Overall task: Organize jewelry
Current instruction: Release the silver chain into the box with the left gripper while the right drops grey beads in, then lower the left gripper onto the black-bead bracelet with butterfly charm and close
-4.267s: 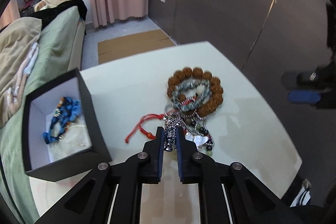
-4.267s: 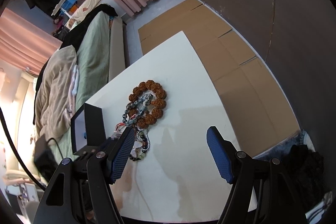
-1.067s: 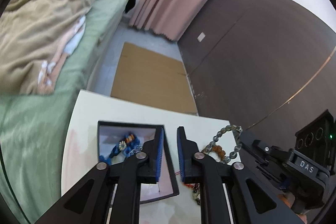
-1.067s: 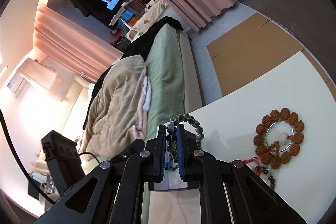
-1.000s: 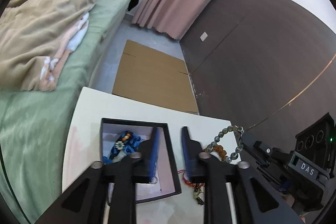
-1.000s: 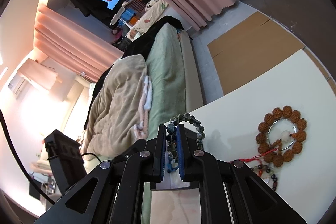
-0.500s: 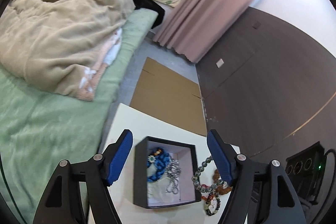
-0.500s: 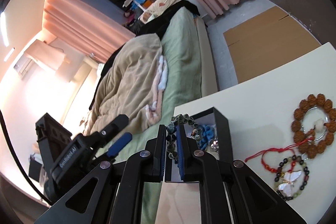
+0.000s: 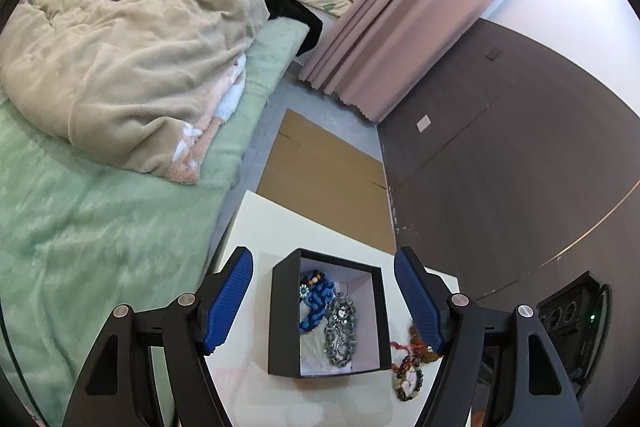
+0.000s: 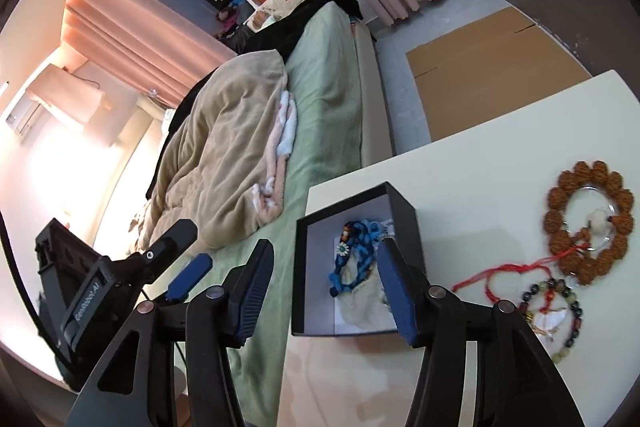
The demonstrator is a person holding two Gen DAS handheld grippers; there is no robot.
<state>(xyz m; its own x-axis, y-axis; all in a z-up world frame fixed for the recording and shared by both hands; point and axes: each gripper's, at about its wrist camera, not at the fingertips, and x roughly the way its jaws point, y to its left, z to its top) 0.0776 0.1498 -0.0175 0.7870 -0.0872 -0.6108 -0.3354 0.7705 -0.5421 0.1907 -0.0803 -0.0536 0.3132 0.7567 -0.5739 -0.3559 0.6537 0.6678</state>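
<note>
Jewelry is split between two places: some lies in the square black box with a pale lining, which sits between and just beyond the released blue pads of the left tongs, and the rest lies loose on the cream table to the right of the right tongs. The right tongs' jaws have just been opening and nothing hangs between them now; both pairs stand empty. Inside the box, three pieces can be counted: a blue knotted cord bracelet, a grey-green bead bracelet and a silver chain piece, partly hidden. On the table, four show: a chunky brown seed-bead bracelet with a thin silver bangle inside it, a red string bracelet, and a dark mixed-bead bracelet with a white charm. All should be light, limp and prone to tangling; pinching a single strand or bead at the outer edge seems safest, the red string being easiest to snag.
</note>
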